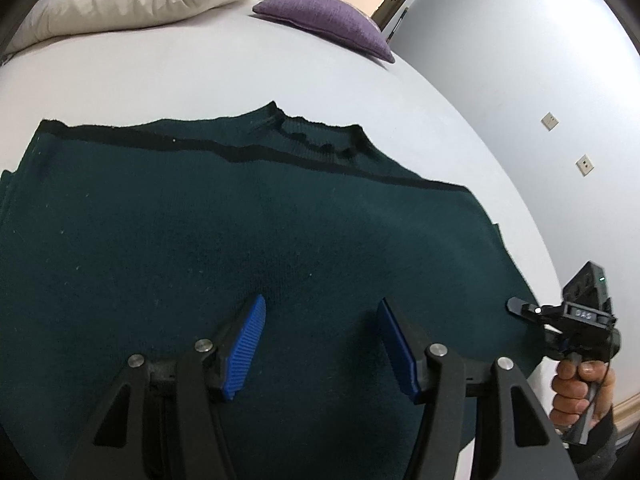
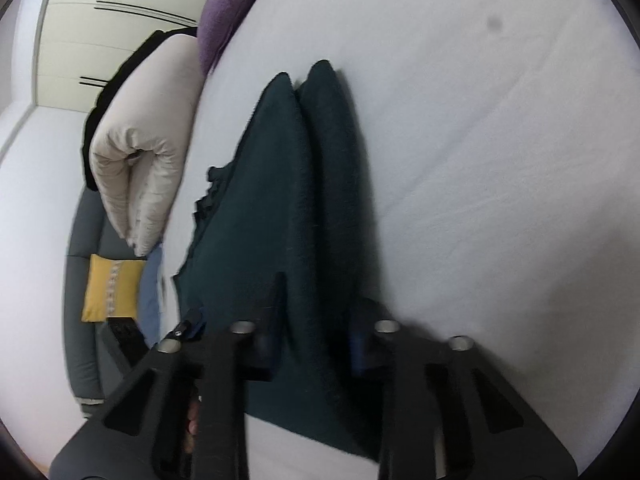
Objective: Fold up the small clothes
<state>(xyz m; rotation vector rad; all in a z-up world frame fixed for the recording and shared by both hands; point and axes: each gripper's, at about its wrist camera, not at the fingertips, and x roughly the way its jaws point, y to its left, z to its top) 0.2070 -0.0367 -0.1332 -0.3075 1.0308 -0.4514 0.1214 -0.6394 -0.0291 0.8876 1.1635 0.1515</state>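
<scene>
The dark green sweater (image 1: 240, 220) is partly folded; its edge is pinched by the right gripper (image 2: 316, 344), while nothing is held between the parted jaws of the left gripper (image 1: 320, 344).

Left claw (image 1: 322, 346) agape; right claw (image 2: 316, 344) clamped

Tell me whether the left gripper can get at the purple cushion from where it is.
Probably not yet. The left gripper hangs over the dark green sweater, jaws apart; the purple cushion lies far across the white bed. Nothing blocks the way, though.
</scene>
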